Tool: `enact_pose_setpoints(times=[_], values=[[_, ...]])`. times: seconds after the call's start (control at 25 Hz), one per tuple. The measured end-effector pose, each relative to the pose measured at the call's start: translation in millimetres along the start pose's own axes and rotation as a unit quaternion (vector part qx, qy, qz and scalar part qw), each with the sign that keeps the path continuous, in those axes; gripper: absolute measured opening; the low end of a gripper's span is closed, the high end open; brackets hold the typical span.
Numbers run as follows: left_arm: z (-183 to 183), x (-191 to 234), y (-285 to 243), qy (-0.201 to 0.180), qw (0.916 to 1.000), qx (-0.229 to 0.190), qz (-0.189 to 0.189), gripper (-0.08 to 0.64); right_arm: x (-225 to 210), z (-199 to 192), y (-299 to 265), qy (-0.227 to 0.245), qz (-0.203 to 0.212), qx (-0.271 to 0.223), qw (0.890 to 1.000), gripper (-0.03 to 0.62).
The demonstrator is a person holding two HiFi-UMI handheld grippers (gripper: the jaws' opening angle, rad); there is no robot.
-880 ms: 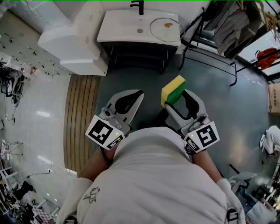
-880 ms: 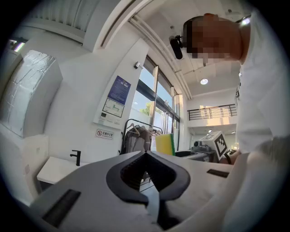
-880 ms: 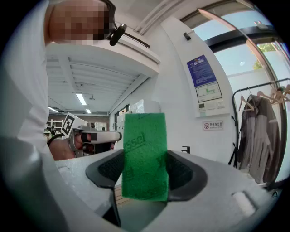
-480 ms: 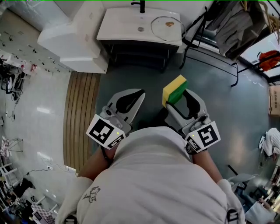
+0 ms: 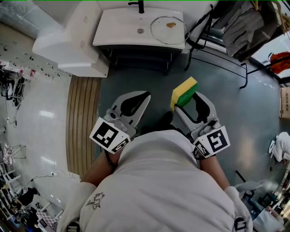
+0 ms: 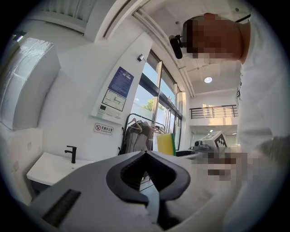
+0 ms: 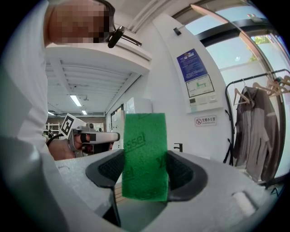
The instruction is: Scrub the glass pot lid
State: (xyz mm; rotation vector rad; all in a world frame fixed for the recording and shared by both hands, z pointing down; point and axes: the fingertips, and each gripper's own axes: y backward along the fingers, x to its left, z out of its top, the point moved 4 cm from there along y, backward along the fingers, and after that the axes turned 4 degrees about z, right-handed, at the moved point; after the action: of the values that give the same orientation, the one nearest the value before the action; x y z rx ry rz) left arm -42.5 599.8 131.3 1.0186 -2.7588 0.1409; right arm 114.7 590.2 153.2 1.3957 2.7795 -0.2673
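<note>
The glass pot lid (image 5: 168,30) lies flat on the right part of the white washbasin top (image 5: 118,27), far ahead of me at the top of the head view. My right gripper (image 5: 185,100) is shut on a yellow and green sponge (image 5: 184,91), whose green face (image 7: 145,156) fills the middle of the right gripper view. My left gripper (image 5: 146,95) is shut with nothing in it, its tips meeting (image 6: 145,152). Both grippers are held close in front of my body, well short of the basin. The sponge also shows beyond the left jaws (image 6: 166,144).
A black tap (image 5: 137,5) stands at the back of the basin, and a white toilet (image 5: 68,43) sits to its left. A clothes rack (image 5: 240,27) with hanging garments stands at the right. A wooden slat mat (image 5: 82,122) lies on the grey floor at the left.
The basin and lid have shifted slightly left and up in the head view as my head turned. Both grippers keep their places in front of me, the sponge still held.
</note>
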Motion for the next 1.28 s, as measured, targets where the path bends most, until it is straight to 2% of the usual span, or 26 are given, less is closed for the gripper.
enact_pose_setpoints(times=[0.28, 0.64, 0.96, 1.28], values=[[-4, 13, -86, -0.001, 1.0000, 0.004, -0.003, -0.002, -86, 1, -2, -0.002, -0.004, -0.002, 1.000, 0.290], [1, 16, -182, -0.003, 0.9996, 0.015, 0.026, -0.002, -194, 12, 3, -0.007, 0.022, 0.004, 1.000, 0.290], [3, 41, -202, -0.005, 0.9989, 0.020, 0.043, -0.002, -222, 8, -20, -0.021, 0.031, 0.004, 0.999, 0.290], [15, 92, -218, -0.004, 0.9998, 0.014, 0.010, -0.002, -229, 16, -63, -0.014, 0.005, 0.009, 1.000, 0.290]])
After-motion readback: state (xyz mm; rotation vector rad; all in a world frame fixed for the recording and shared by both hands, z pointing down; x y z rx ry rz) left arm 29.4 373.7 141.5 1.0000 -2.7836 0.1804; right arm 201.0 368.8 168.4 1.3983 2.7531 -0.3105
